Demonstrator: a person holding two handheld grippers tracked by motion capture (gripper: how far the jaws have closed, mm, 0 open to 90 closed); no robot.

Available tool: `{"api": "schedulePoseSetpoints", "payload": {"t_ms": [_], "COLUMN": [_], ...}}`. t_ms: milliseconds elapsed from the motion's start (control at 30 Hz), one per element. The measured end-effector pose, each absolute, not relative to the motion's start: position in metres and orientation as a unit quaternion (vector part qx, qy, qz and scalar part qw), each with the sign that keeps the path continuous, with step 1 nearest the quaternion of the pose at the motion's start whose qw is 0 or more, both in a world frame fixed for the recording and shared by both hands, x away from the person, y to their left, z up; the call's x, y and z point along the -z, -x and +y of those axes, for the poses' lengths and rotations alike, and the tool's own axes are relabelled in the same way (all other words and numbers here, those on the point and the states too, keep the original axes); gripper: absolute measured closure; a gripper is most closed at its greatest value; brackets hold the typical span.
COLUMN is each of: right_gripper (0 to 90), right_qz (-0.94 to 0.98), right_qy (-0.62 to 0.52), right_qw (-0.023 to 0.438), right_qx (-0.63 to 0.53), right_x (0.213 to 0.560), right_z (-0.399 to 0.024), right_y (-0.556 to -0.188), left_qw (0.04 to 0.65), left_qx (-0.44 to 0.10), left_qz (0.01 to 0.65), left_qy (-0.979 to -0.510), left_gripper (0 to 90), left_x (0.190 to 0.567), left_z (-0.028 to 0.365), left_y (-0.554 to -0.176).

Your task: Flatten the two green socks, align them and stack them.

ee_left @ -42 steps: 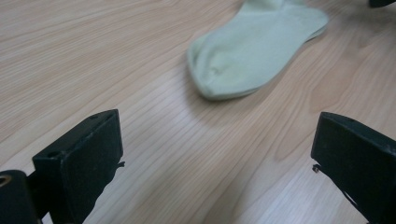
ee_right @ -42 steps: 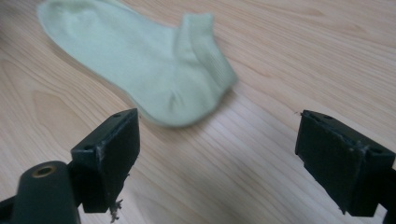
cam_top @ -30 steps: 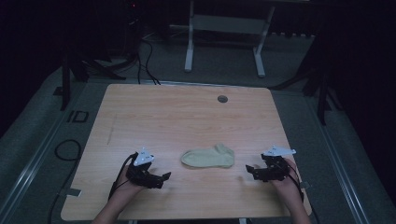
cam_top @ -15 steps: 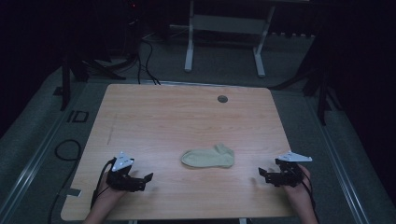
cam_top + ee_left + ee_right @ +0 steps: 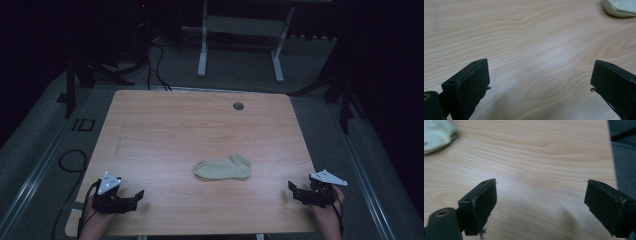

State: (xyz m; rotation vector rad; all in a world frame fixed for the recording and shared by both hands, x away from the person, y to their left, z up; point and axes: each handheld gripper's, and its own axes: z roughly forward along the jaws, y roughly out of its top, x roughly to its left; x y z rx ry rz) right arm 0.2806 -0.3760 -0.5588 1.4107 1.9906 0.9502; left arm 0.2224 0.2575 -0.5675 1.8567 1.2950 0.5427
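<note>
A: Start at the near edge of the bench [image 5: 165, 125]. How many grippers?

B: 2. The left gripper [image 5: 136, 196] sits over the near left corner, held by 1 hand [image 5: 92, 225] coming in from the bottom. Its jaws point toward the middle of the bench. In the left gripper view, the left gripper [image 5: 539, 82] has its 2 black jaws spread wide with bare wood between them, nothing held.

A: And the other?

B: The right gripper [image 5: 293, 188] is at the near right corner, close to the right edge, held by the other hand [image 5: 327, 220]. In the right gripper view, the right gripper [image 5: 540, 195] also has its 2 jaws parted wide over bare wood, and the bench's right edge with dark floor shows beyond the far jaw.

A: What lies farther in?

B: 1 pale green sock [image 5: 222, 168], flat on the wood, right of the bench's centre line and nearer the near edge than the far one. It lies between the 2 grippers and well apart from both. Its toe end peeks into the top right of the left gripper view [image 5: 620, 8], and its cuff end into the top left of the right gripper view [image 5: 437, 135].

A: Anything toward the far edge?

B: 1 small dark round hole [image 5: 238, 106] in the bench top, near the far edge, right of centre. Beyond the bench, 1 white-legged frame [image 5: 240, 30] stands on the grey floor.
</note>
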Motion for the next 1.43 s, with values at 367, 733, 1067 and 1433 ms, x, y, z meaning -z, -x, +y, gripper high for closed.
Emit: {"api": "schedulePoseSetpoints", "payload": {"t_ms": [367, 733, 1067, 1433], "right_gripper": [10.9, 10.9, 11.0, 13.4], "right_qz": [0.705, 0.693, 0.666, 0.671], "right_qy": [-0.553, -0.569, -0.582, -0.584], "right_qw": [0.277, 0.293, 0.329, 0.327], "right_qx": [-0.347, -0.332, -0.331, -0.318], "right_x": [0.562, 0.567, 0.566, 0.566], "right_z": [-0.396, -0.402, -0.403, -0.403], "right_y": [-0.272, -0.271, -0.272, -0.276], "left_qw": [0.38, 0.365, 0.359, 0.359], "left_qx": [-0.242, -0.273, -0.31, -0.306], "left_qz": [0.546, 0.599, 0.615, 0.613], "left_qy": [-0.706, -0.659, -0.63, -0.634], "left_gripper": [3.1, 3.1, 3.0, 2.6], "left_x": [0.569, 0.571, 0.573, 0.577], "left_z": [0.285, 0.298, 0.301, 0.299], "left_y": [-0.214, -0.205, -0.202, -0.202]}}
